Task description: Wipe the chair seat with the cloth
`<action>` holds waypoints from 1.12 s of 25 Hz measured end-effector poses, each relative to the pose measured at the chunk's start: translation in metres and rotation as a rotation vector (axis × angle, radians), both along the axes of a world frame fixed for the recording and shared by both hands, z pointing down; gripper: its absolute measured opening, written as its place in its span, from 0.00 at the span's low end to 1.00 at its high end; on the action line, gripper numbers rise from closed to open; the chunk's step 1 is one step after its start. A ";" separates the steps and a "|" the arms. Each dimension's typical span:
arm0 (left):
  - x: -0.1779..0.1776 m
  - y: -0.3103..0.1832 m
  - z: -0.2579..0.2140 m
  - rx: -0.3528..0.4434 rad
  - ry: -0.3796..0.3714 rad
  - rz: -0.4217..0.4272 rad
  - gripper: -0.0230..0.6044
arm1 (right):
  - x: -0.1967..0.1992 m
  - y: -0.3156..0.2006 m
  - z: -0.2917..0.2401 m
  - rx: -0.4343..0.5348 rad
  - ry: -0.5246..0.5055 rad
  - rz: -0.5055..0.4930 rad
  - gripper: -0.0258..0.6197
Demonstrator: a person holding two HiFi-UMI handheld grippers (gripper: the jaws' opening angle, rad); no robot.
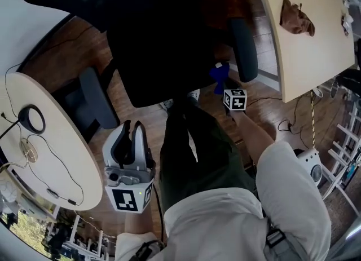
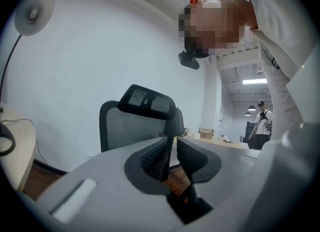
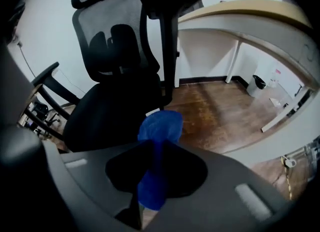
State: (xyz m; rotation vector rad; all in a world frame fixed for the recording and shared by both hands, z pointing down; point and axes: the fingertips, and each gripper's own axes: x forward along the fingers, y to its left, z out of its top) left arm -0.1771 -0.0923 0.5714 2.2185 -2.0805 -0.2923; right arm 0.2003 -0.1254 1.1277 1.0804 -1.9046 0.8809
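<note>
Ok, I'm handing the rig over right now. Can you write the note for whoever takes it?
Right tool: shut on the blue cloth, held by the front corner of the black chair seat, just below the armrest. The cloth seems clear of the seat.
Left tool: jaws only slightly apart, empty, back at the person's left side, away from the seat.
Done: cloth is in the tool. Whether any of the seat has been wiped cannot be told.
Left: bring the cloth onto the seat and wipe across it.
</note>
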 end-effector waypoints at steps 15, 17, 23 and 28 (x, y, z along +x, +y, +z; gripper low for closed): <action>0.010 -0.021 -0.379 0.059 -0.320 0.055 0.25 | -0.211 -0.074 -0.875 0.944 -0.729 -0.193 0.15; 0.029 0.014 -0.409 0.101 -0.328 0.088 0.23 | -0.179 -0.007 -0.974 1.102 -0.801 -0.224 0.15; 0.032 0.064 -0.415 0.120 -0.332 0.204 0.15 | -0.169 0.076 -1.007 1.164 -0.829 -0.210 0.15; 0.059 0.116 -0.419 0.188 -0.297 0.209 0.15 | -0.140 0.126 -0.973 1.094 -0.856 -0.168 0.16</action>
